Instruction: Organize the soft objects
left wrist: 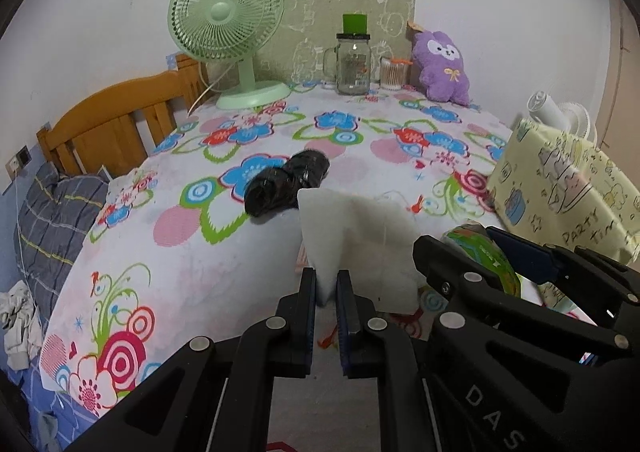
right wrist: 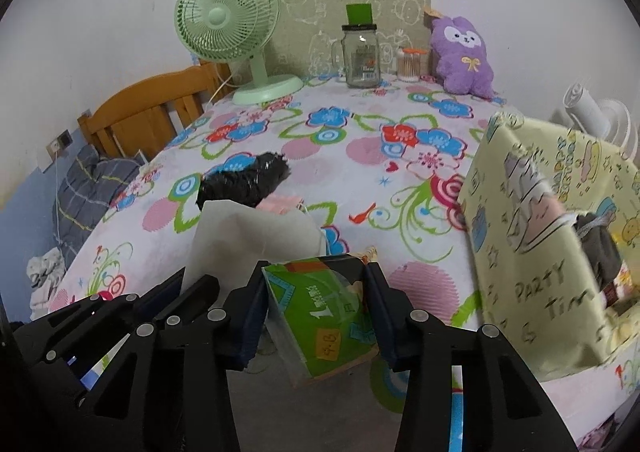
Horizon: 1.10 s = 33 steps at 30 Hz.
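Nearest you, your left gripper is pinched nearly closed on the lower edge of a white tissue sheet, which stands up from the jaws in a folded peak; just to its right your right gripper has its jaws clamped across the sides of a green tissue pack, pads pressing on the plastic wrap, and the wrap looks dented under them; the sheet seems to come from that pack, but the opening is hidden, so I can't tell for sure. Handling, as I judge it: the sheet is v. light, limp and tears easily, so hold it by the edge as you do and pull slow and straight; the pack is light and squashy w/ a slick film, so grip it mid-body across the short sides, not by the loose wrap. To the right, near the pack, is a yellow printed bag w/ dark cloth inside, likely the place for soft things. Further out on the floral tablecloth lies a black rolled bundle, soft-looking, prob. socks or a cloth; take it around the middle. At the far edge by the wall: green fan, glass jar, purple plush, well apart from both grippers.
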Each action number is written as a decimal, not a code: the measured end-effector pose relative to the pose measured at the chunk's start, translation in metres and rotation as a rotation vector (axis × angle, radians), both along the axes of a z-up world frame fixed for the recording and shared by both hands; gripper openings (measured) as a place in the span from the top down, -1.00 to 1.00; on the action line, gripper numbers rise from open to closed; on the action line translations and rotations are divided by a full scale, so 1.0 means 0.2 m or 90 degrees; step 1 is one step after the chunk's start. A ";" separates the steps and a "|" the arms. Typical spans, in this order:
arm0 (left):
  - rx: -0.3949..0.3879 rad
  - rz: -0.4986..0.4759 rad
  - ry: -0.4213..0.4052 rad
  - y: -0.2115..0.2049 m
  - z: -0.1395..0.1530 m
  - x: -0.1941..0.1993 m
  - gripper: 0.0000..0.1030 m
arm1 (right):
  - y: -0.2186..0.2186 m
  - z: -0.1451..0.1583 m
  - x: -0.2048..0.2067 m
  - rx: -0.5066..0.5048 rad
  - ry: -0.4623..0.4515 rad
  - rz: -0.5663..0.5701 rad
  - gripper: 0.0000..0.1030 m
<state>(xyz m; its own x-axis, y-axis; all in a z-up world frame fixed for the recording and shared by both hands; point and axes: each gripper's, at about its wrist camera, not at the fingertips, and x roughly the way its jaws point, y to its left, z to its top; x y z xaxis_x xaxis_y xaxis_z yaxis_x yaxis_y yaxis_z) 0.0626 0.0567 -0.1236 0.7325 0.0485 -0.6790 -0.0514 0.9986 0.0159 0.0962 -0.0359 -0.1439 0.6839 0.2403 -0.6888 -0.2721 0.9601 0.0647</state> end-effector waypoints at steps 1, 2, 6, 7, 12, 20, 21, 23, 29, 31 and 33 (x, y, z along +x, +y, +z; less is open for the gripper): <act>0.000 0.000 -0.003 0.00 0.01 0.00 0.87 | 0.00 0.01 0.00 0.000 -0.004 0.000 0.05; 0.001 0.000 -0.006 0.00 0.03 0.00 0.87 | -0.01 0.03 0.00 0.001 -0.008 -0.001 0.05; 0.002 -0.001 -0.018 -0.01 0.08 0.01 0.87 | -0.01 0.09 0.00 0.002 -0.020 -0.002 0.05; 0.003 -0.002 -0.021 -0.01 0.10 0.01 0.87 | -0.01 0.10 0.00 0.003 -0.022 -0.002 0.05; 0.005 -0.003 -0.031 -0.02 0.15 0.00 0.87 | -0.02 0.16 -0.01 0.004 -0.034 -0.003 0.05; 0.009 -0.008 -0.052 -0.05 0.26 0.00 0.87 | -0.04 0.28 -0.02 0.011 -0.054 -0.007 0.05; 0.009 -0.009 -0.054 -0.05 0.28 0.00 0.87 | -0.05 0.29 -0.02 0.011 -0.055 -0.009 0.05; 0.011 -0.012 -0.059 -0.06 0.30 -0.01 0.87 | -0.06 0.32 -0.02 0.012 -0.061 -0.010 0.05; 0.014 -0.017 -0.073 -0.10 0.37 -0.01 0.87 | -0.09 0.40 -0.04 0.015 -0.075 -0.016 0.05; 0.014 -0.019 -0.076 -0.11 0.38 -0.01 0.87 | -0.11 0.41 -0.04 0.016 -0.079 -0.018 0.05; 0.013 -0.021 -0.079 -0.13 0.40 0.00 0.87 | -0.12 0.43 -0.04 0.015 -0.082 -0.019 0.05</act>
